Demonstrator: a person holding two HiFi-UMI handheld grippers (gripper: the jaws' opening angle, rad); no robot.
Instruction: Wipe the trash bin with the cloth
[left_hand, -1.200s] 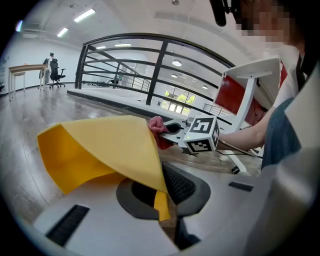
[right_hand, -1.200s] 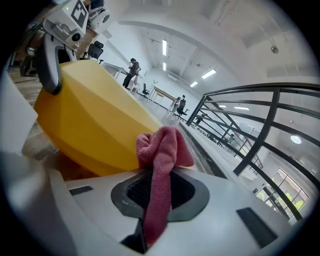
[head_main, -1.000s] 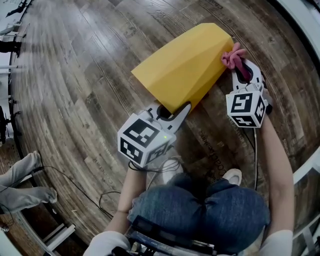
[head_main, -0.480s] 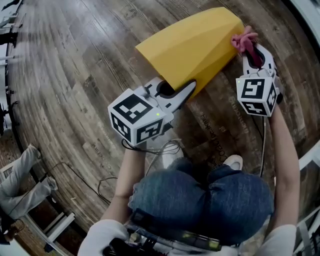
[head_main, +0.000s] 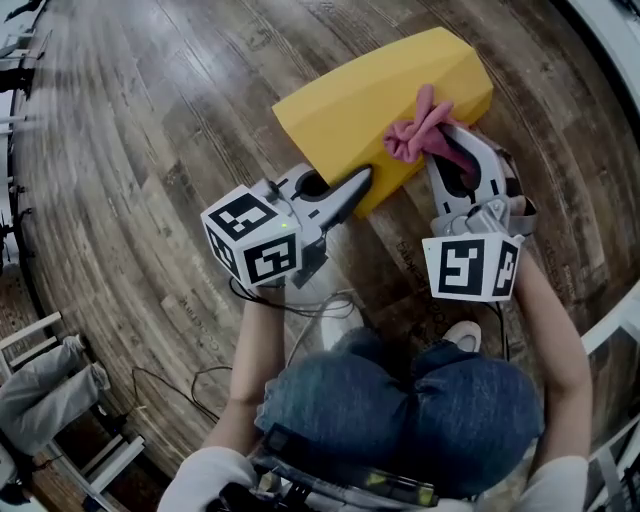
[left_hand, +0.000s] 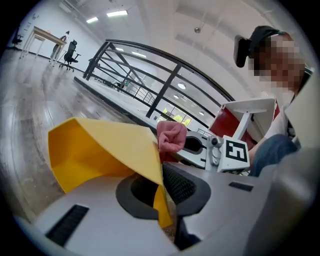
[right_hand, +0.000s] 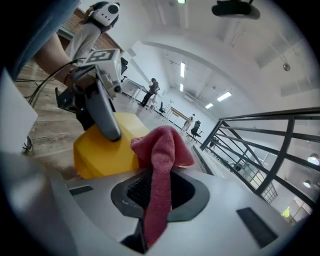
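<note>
Trash bin: yellow, laid on its side on the wood floor, just ahead of the person's knees.

Left gripper: held at the bin's near end. Its jaws are pressed together on the thin yellow wall, which is seen pinched between the pads in the left gripper view. The left forearm is stretched forward from beside the knees, with the marker cube turned back toward the person.

Right gripper: held at the bin's right side and pointed across its upward face. A pink cloth is clamped in its jaws. In the right gripper view a strip is seen trailing down between the pads, with the bunched end laid on the bin's upper face. The right forearm is reached forward, wrist angled in toward the bin.
</note>
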